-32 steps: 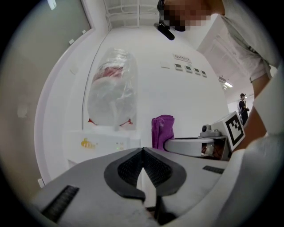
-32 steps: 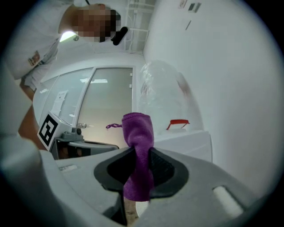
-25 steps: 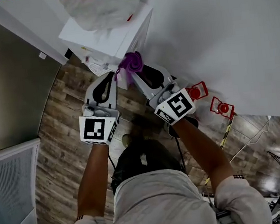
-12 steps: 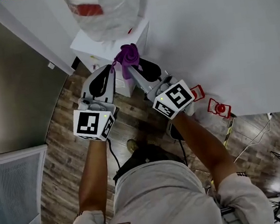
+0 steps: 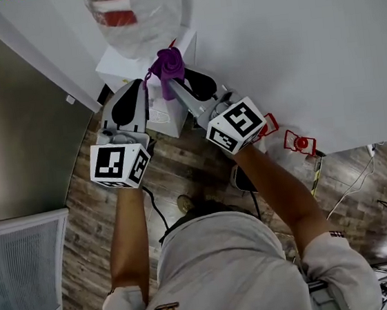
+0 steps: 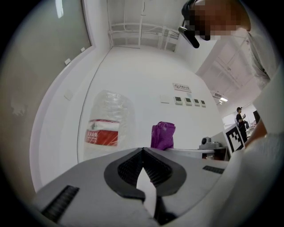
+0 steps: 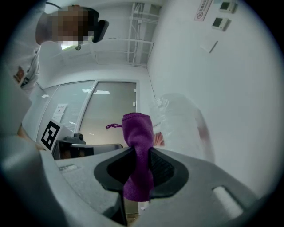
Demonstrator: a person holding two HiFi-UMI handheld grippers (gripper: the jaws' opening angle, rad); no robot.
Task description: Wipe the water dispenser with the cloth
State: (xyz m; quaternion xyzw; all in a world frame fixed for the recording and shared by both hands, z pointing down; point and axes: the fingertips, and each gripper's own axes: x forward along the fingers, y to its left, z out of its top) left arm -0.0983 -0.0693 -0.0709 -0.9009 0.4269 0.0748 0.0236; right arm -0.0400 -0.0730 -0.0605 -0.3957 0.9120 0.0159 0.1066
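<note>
Right claw [image 5: 174,83] is clamped tight on the purple cloth [image 5: 169,65], which sticks up in a bunch right at the top of the white water dispenser [image 5: 122,65]. The clear water bottle [image 5: 137,15] is at 12 o'clock from it. Left claw [image 5: 143,88], at 9 o'clock of the cloth, is pinched together on nothing.
</note>
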